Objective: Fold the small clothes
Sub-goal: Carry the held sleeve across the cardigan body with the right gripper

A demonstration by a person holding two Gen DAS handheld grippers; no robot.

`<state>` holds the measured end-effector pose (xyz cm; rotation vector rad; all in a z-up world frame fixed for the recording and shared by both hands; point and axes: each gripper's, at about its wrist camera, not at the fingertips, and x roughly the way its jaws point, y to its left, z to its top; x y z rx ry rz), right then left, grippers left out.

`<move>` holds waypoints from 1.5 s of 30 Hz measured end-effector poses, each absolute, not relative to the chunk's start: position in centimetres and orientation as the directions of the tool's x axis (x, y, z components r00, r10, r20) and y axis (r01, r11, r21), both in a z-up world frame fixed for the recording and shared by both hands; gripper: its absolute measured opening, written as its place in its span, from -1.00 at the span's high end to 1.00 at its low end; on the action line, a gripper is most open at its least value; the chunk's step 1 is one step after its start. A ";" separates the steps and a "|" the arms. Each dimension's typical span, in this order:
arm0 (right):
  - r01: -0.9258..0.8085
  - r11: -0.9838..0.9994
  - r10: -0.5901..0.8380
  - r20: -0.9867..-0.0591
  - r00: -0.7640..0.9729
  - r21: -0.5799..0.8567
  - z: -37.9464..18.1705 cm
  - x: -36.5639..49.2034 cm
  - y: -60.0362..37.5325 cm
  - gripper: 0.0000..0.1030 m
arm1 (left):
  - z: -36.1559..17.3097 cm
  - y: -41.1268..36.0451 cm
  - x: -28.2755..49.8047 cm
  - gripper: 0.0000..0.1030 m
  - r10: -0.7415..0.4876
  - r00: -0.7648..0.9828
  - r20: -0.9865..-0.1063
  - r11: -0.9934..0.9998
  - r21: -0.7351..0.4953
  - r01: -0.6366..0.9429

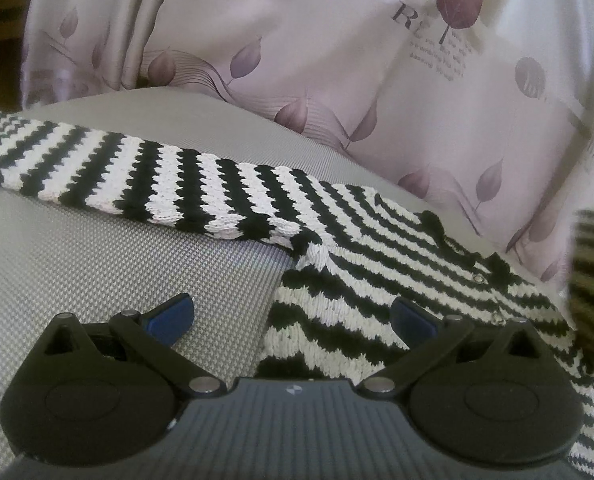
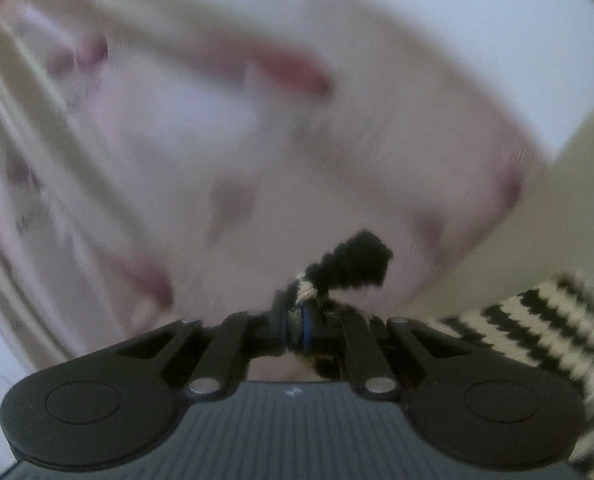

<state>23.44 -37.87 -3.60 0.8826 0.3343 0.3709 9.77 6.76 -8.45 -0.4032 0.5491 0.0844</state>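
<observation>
Meanwhile the right hand-held gripper (image 2: 299, 320) pinched the striped sweater (image 1: 377, 248); the left hand-held gripper (image 1: 293, 316) stood spread above it.

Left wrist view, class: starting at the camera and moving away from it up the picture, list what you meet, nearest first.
Left gripper, jaws open → grey mat → striped knitted sweater → leaf-patterned curtain.
</observation>
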 end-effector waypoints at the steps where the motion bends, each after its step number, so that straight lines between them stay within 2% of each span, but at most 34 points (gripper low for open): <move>1: -0.177 0.580 0.465 -0.144 0.874 0.795 -4.4 23.7 -35.8 0.86 | -8.5 6.8 9.7 -1.00 -0.031 0.853 -0.520 0.916 -0.356 -0.183; 8: -0.214 0.622 0.603 -0.286 0.745 0.753 -10.1 25.3 -24.2 0.85 | -8.7 7.5 9.3 -1.00 -0.053 0.867 -0.496 0.896 -0.407 -0.178; 11: -0.248 0.621 0.667 -0.335 0.666 0.744 -11.1 25.3 -22.5 0.76 | -8.6 7.5 9.3 -1.00 -0.052 0.867 -0.496 0.897 -0.405 -0.179; 13: -0.261 0.617 0.693 -0.355 0.627 0.743 -10.8 25.1 -23.2 0.50 | -8.5 7.5 9.3 -1.00 -0.061 0.866 -0.497 0.900 -0.403 -0.168; 17: -0.289 0.633 0.646 -0.283 0.709 0.718 -7.3 22.9 -30.7 0.49 | -6.6 7.2 9.0 -1.00 -0.090 0.880 -0.467 0.911 -0.395 -0.116; 20: -0.194 0.813 0.456 -0.393 0.799 0.548 -4.9 23.0 -37.9 0.48 | -4.4 5.9 9.9 -1.00 -0.115 0.893 -0.435 0.926 -0.372 -0.061; 22: -0.093 0.890 0.327 -0.481 0.813 0.447 -5.0 24.5 -42.5 0.44 | -3.5 4.5 11.6 -1.00 -0.139 0.885 -0.444 0.930 -0.366 -0.037; 24: -0.027 0.894 0.306 -0.566 0.765 0.447 -6.6 26.8 -46.7 0.44 | -3.4 3.1 13.7 -1.00 -0.169 0.878 -0.449 0.923 -0.385 -0.019; 26: -0.007 0.920 0.265 -0.608 0.749 0.393 -7.8 28.4 -48.3 0.44 | -4.2 1.2 16.2 -1.00 -0.193 0.866 -0.461 0.919 -0.394 -0.005; 29: -0.088 0.952 0.268 -0.659 0.703 0.293 -9.4 31.1 -47.4 0.44 | -6.2 -1.0 19.3 -1.00 -0.171 0.863 -0.476 0.936 -0.353 -0.009; 35: -0.306 0.927 0.363 -0.726 0.584 0.218 -12.1 35.7 -42.2 0.45 | -8.5 -2.6 20.9 -1.00 -0.177 0.841 -0.512 0.952 -0.304 0.015; 39: -0.369 0.923 0.336 -0.707 0.623 0.114 -12.4 35.4 -40.5 0.48 | -9.0 -2.3 21.1 -1.00 -0.180 0.831 -0.526 0.947 -0.321 0.002; 40: -0.371 0.926 0.314 -0.699 0.643 0.075 -12.5 35.1 -40.3 0.56 | -9.0 -2.3 21.1 -1.00 -0.181 0.833 -0.523 0.946 -0.324 0.002; 42: -0.392 0.920 0.289 -0.685 0.669 0.006 -12.6 34.6 -39.5 0.87 | -9.1 -2.3 21.2 -1.00 -0.179 0.832 -0.524 0.947 -0.321 0.002; 45: -0.381 0.907 0.174 -0.666 0.725 -0.178 -12.1 34.3 -38.3 0.93 | -9.1 -2.4 21.2 -1.00 -0.179 0.833 -0.523 0.947 -0.320 0.002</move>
